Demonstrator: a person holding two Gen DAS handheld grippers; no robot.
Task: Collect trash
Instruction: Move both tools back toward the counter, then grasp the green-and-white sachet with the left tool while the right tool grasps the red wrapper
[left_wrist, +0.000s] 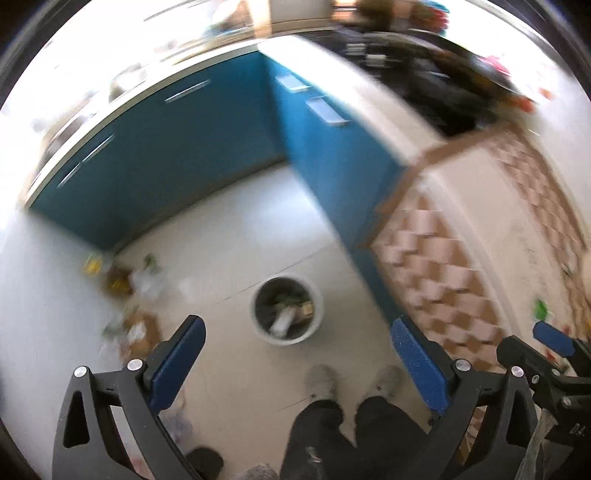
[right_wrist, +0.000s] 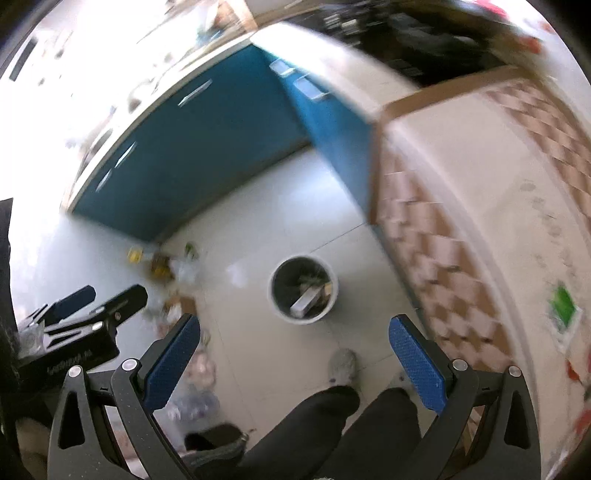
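A white round trash bin (left_wrist: 287, 311) stands on the pale floor and holds several pieces of trash; it also shows in the right wrist view (right_wrist: 304, 290). Loose trash (left_wrist: 125, 280) lies on the floor left of the bin, by the blue cabinets, and also shows in the right wrist view (right_wrist: 173, 267). More wrappers (right_wrist: 195, 387) lie closer to me. My left gripper (left_wrist: 297, 332) is open and empty, held high above the floor. My right gripper (right_wrist: 295, 328) is open and empty, also high above the bin. Both views are blurred.
Blue cabinets (left_wrist: 177, 155) line the back and turn a corner. A counter with checkered tile (left_wrist: 443, 266) runs along the right. The person's legs and grey shoes (left_wrist: 323, 380) stand just below the bin. A green item (right_wrist: 563, 304) lies on the counter.
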